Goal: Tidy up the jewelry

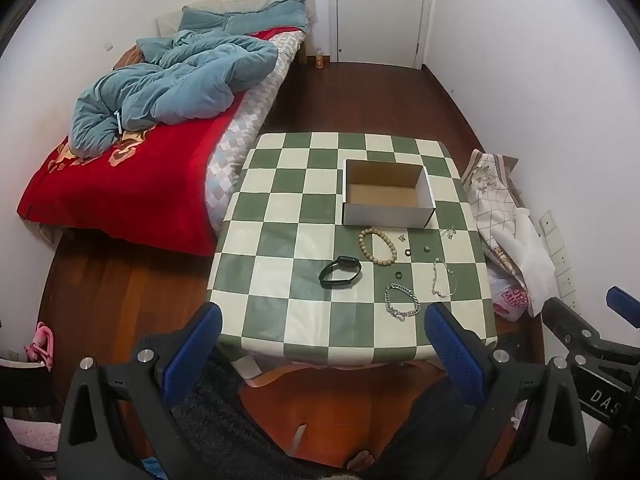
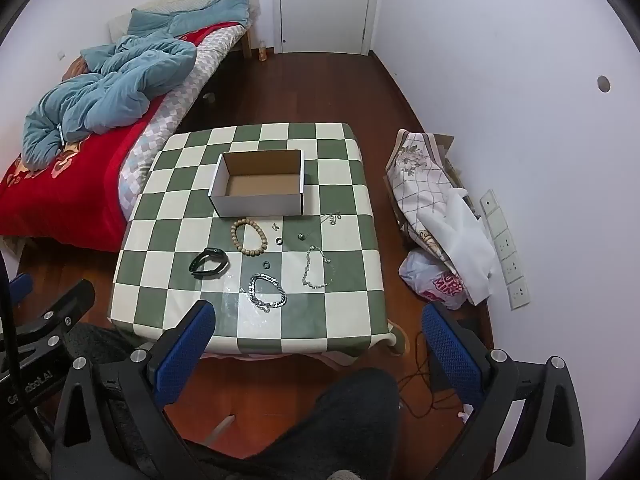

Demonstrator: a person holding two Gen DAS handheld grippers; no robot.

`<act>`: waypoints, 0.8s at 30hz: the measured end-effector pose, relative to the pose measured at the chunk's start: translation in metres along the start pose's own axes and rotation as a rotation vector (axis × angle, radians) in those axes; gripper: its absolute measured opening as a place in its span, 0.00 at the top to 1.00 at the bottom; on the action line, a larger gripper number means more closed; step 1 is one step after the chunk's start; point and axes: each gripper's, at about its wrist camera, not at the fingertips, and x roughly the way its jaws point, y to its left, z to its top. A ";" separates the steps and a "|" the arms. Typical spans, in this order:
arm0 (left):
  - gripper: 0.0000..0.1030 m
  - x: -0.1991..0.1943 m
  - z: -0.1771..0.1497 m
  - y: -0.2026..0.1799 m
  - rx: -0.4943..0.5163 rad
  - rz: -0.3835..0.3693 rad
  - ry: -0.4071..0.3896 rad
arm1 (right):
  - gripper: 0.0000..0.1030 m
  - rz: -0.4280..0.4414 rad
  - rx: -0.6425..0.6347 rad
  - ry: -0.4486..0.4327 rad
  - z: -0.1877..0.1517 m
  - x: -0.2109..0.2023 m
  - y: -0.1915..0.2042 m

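An open white cardboard box (image 1: pixel 387 209) (image 2: pixel 258 203), empty, stands on the green-and-white checked table (image 1: pixel 280 248) (image 2: pixel 180 240). In front of it lie a wooden bead bracelet (image 1: pixel 377 247) (image 2: pixel 248 237), a black smart band (image 1: pixel 340 272) (image 2: pixel 209 263), a thick silver chain bracelet (image 1: pixel 402 301) (image 2: pixel 267 291), a thin silver chain (image 1: pixel 443 278) (image 2: pixel 317 267), several small rings (image 1: pixel 407 251) (image 2: pixel 279 241) and a small pendant (image 1: pixel 449 232) (image 2: pixel 334 217). My left gripper (image 1: pixel 324 348) is open and empty, held before the table's near edge. My right gripper (image 2: pixel 320 344) is open and empty, likewise back from the table.
A bed with a red blanket (image 1: pixel 120 196) (image 2: pixel 60 200) and blue duvet (image 1: pixel 172 88) stands left of the table. Folded cloth and a plastic bag (image 1: pixel 508 300) (image 2: pixel 436 280) lie on the floor at the right wall. A white door (image 1: pixel 380 8) is at the far end.
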 end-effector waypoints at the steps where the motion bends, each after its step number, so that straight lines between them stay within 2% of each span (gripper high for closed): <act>1: 0.00 0.000 0.000 0.001 0.001 0.000 0.000 | 0.00 0.005 0.003 -0.007 -0.001 0.000 -0.001; 24: 0.00 -0.010 -0.008 -0.006 0.017 0.006 -0.002 | 0.00 0.006 -0.002 -0.013 -0.008 -0.005 -0.006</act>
